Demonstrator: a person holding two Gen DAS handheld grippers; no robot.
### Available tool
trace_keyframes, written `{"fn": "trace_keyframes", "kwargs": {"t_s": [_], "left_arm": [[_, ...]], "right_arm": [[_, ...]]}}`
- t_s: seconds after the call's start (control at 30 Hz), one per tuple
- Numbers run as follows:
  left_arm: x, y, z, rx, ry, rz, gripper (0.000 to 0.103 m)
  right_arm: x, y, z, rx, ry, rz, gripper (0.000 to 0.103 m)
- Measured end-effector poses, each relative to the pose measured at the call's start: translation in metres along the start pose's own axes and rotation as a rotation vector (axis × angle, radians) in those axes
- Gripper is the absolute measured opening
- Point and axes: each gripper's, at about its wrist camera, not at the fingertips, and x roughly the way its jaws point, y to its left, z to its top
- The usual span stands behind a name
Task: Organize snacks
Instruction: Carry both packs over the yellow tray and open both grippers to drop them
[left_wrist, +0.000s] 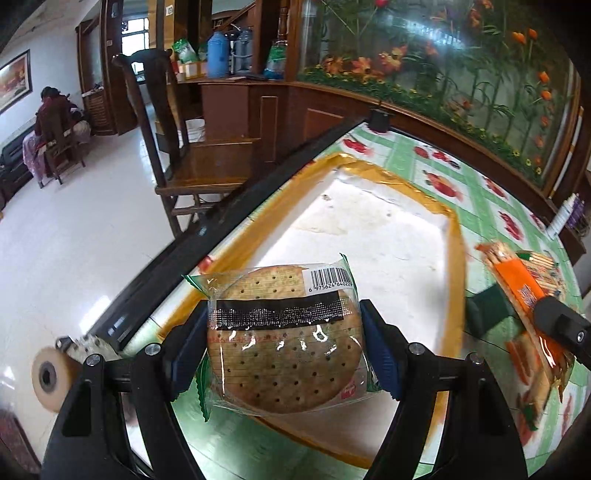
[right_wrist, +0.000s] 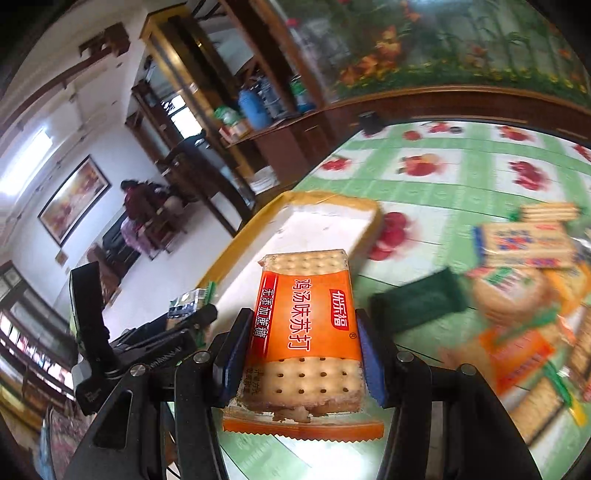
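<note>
My left gripper (left_wrist: 282, 332) is shut on a clear pack of round biscuits (left_wrist: 284, 354), its blue pads (left_wrist: 380, 350) pressed on both sides, held over the near end of a shallow white tray with a gold rim (left_wrist: 456, 258). My right gripper (right_wrist: 299, 354) is shut on an orange pack of square soda crackers (right_wrist: 306, 332), held above the tray's (right_wrist: 236, 254) near corner. In the left wrist view the orange cracker pack (left_wrist: 524, 288) and the right gripper (left_wrist: 561, 325) appear at the right edge. The left gripper (right_wrist: 155, 332) shows at the lower left of the right wrist view.
A green-checked tablecloth with fruit prints (right_wrist: 461, 173) covers the table. A dark green packet (right_wrist: 421, 299) lies right of the tray, and a pile of several cracker packs (right_wrist: 524, 280) lies further right. A wooden chair (left_wrist: 192, 155) stands off the table's left edge. A small black cup (left_wrist: 378, 118) sits far back.
</note>
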Motion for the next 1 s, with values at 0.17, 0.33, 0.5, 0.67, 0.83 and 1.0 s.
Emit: {"fn": "trace_keyframes", "kwargs": {"t_s": [0.17,0.33,0.5,0.67,0.83,1.0], "left_arm": [[0.002,0.004,0.004,0.012,-0.005,-0.001,0.078],[-0.002,0.002,0.01,0.024,-0.031,-0.054,0.078],[0.015,-0.004,0.014,0.058,-0.01,-0.033,0.078],[0.026,-0.004,0.014,0.063,0.033,-0.017,0.08],[0.022,-0.001,0.012,0.054,0.045,-0.014,0.083],[0.012,-0.004,0.009,0.058,0.014,0.0,0.083]], "right_arm": [[0.04,0.022,0.01,-0.026,0.026,0.025,0.054],[0.072,0.023,0.014,-0.01,0.05,0.031,0.054],[0.093,0.017,0.019,0.022,0.058,0.035,0.054],[0.106,0.015,0.021,0.011,0.078,0.009,0.054],[0.106,0.008,0.021,0.029,0.081,0.015,0.06],[0.068,0.005,0.023,0.031,0.002,0.002,0.069]]}}
